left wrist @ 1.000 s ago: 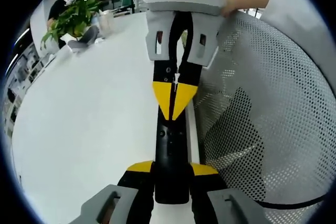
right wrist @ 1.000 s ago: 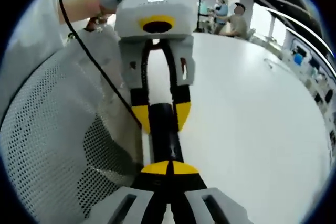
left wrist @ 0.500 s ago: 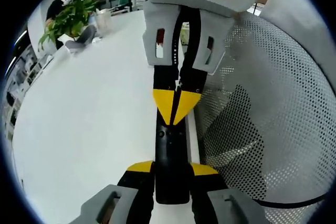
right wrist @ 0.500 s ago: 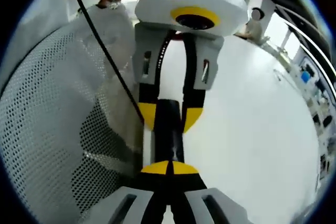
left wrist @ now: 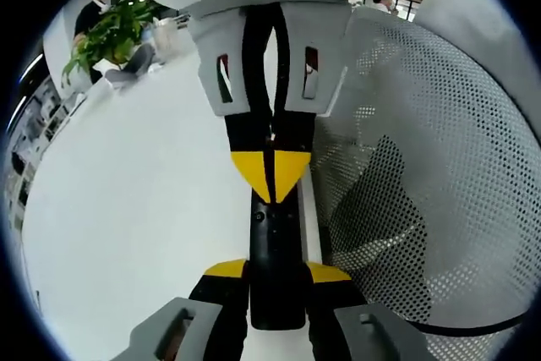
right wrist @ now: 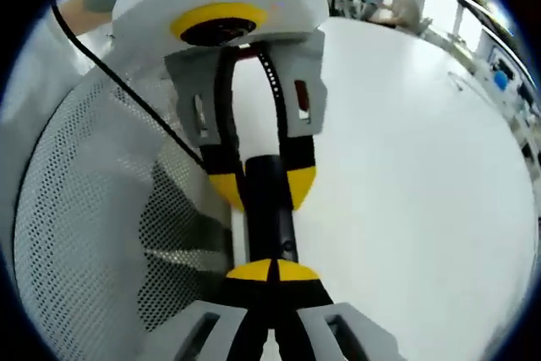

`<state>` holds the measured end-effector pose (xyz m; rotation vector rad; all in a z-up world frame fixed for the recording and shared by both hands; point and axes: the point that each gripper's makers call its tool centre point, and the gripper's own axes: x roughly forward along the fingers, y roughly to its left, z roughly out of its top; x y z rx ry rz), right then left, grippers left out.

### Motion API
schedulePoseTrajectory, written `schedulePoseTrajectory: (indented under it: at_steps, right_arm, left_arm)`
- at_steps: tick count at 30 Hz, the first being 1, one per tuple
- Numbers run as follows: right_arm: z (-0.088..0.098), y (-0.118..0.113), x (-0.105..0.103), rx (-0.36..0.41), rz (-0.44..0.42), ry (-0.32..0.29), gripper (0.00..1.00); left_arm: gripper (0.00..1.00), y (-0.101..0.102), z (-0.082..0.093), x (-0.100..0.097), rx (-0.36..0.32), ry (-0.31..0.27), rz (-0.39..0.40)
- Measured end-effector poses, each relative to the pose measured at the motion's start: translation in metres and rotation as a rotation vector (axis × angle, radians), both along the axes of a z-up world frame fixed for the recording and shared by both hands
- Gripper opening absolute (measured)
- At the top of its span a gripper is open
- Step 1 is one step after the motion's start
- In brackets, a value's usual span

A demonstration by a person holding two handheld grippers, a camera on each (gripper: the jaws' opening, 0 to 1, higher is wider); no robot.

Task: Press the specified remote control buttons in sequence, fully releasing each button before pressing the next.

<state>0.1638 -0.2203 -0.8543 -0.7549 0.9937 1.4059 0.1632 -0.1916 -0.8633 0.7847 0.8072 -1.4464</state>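
A slim black remote control lies lengthwise between the jaws of my left gripper, which is shut on its near end just above the white table. My right gripper comes in from the top of the left gripper view, shut, its joined yellow tips resting on the remote's upper face beside small buttons. In the right gripper view the right gripper is shut at the bottom with its tips on the remote. Beyond it the left gripper clamps the remote's far end.
The white table spreads out to one side. A white perforated mesh surface stands close along the other side, with a black cable running over it. A potted plant and seated people are at the far edge.
The right gripper has swung closer and tilted over the remote, its tips sliding slightly along it toward the left gripper. The left gripper keeps its hold on the remote.
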Motion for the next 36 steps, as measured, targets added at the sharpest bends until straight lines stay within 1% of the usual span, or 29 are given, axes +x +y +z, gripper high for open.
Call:
schedulePoseTrajectory:
  at_steps: [1,3,4,6,8,10,13,15,19,22,25,28,30,33,36]
  right_arm:
    - [0.0,0.0,0.0,-0.005,0.001,0.007,0.0]
    - [0.0,0.0,0.0,-0.017,-0.03,0.038,0.0]
    - [0.0,0.0,0.0,-0.017,-0.04,0.044,0.0]
    - [0.0,0.0,-0.001,-0.013,-0.05,0.043,0.0]
    - [0.0,-0.001,-0.002,-0.001,-0.053,0.019,0.0]
    - [0.001,-0.001,-0.001,0.038,-0.049,-0.051,0.0]
    - [0.001,-0.001,-0.002,0.086,-0.057,-0.125,0.0]
    - [0.001,-0.001,-0.002,0.105,-0.059,-0.169,0.0]
    - [0.002,-0.001,-0.004,0.112,-0.041,-0.243,0.0]
    - [0.003,-0.001,-0.006,0.118,-0.069,-0.244,0.0]
    - [0.003,0.005,-0.013,0.126,-0.031,-0.227,0.0]
    - [0.002,0.01,-0.016,0.12,0.01,-0.242,0.0]
    - [0.002,0.01,-0.014,0.119,0.014,-0.243,0.0]
    - [0.002,0.009,-0.014,0.129,0.0,-0.223,0.0]
    - [0.001,0.011,-0.016,0.127,0.024,-0.225,0.0]
  left_arm:
    - [0.25,0.0,0.0,0.0,0.001,0.001,0.001]
    - [0.25,0.0,0.0,0.0,0.0,0.005,0.004]
    - [0.25,0.0,0.0,0.0,0.0,0.006,0.005]
    - [0.25,0.001,0.0,0.0,-0.001,0.005,0.007]
    - [0.25,0.001,0.0,0.0,-0.004,0.005,0.011]
    - [0.25,0.001,0.0,0.0,-0.008,0.006,0.016]
    - [0.25,0.0,0.001,0.0,-0.009,0.01,0.019]
    - [0.25,0.0,0.001,0.0,-0.007,0.012,0.019]
    - [0.25,0.0,0.001,0.0,-0.007,0.015,0.026]
    - [0.25,0.0,0.001,0.0,-0.01,0.019,0.035]
    - [0.25,0.0,0.001,0.0,-0.015,0.021,0.042]
    - [0.25,0.0,0.001,0.0,-0.016,0.027,0.045]
    - [0.25,-0.001,0.001,0.001,-0.013,0.027,0.042]
    - [0.25,-0.001,0.001,0.0,-0.008,0.028,0.041]
    - [0.25,-0.001,0.001,0.001,-0.013,0.034,0.044]
